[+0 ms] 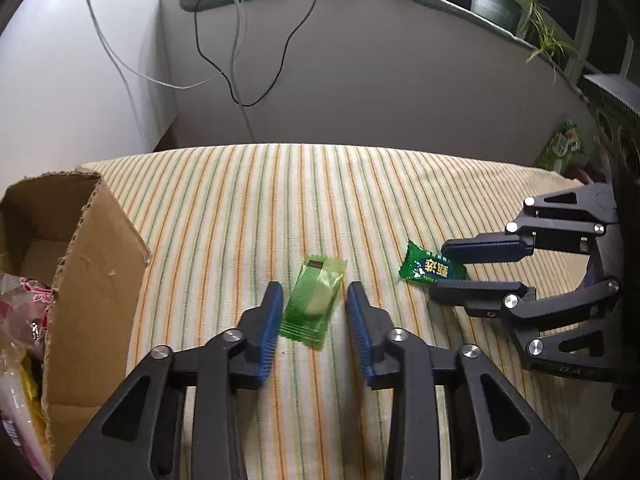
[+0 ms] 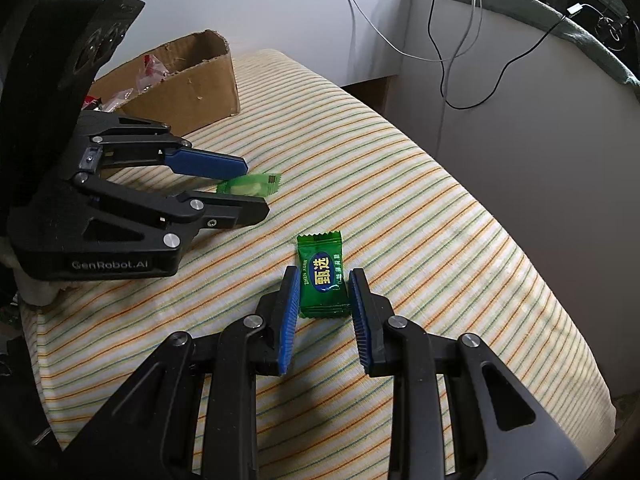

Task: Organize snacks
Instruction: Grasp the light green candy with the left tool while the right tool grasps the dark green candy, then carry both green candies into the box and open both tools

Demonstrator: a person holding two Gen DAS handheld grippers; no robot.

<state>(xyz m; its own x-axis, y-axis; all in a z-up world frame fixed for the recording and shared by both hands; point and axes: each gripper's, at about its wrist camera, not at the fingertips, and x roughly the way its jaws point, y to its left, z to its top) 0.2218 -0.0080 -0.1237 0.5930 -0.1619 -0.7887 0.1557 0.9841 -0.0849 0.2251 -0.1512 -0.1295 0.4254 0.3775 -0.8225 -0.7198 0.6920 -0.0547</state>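
Note:
A pale green translucent candy (image 1: 314, 300) lies on the striped cloth (image 1: 224, 208). My left gripper (image 1: 314, 286) has its blue pads against the candy's two long sides. From the right wrist view this candy (image 2: 248, 185) fills the gap of the left gripper (image 2: 256, 189). A dark green candy with a blue label (image 2: 322, 278) sits between the pads of my right gripper (image 2: 324, 271), both pads touching its edges. In the left wrist view one end of it (image 1: 432, 270) pokes out of the right gripper (image 1: 440, 271).
A torn cardboard box (image 1: 92, 260) (image 2: 192, 84) with wrapped snacks (image 1: 20, 308) inside stands at the left on the cloth. Cables (image 1: 236, 80) hang down the wall behind. A potted plant (image 1: 496, 0) stands on the sill, and a green packet (image 1: 564, 144) lies far right.

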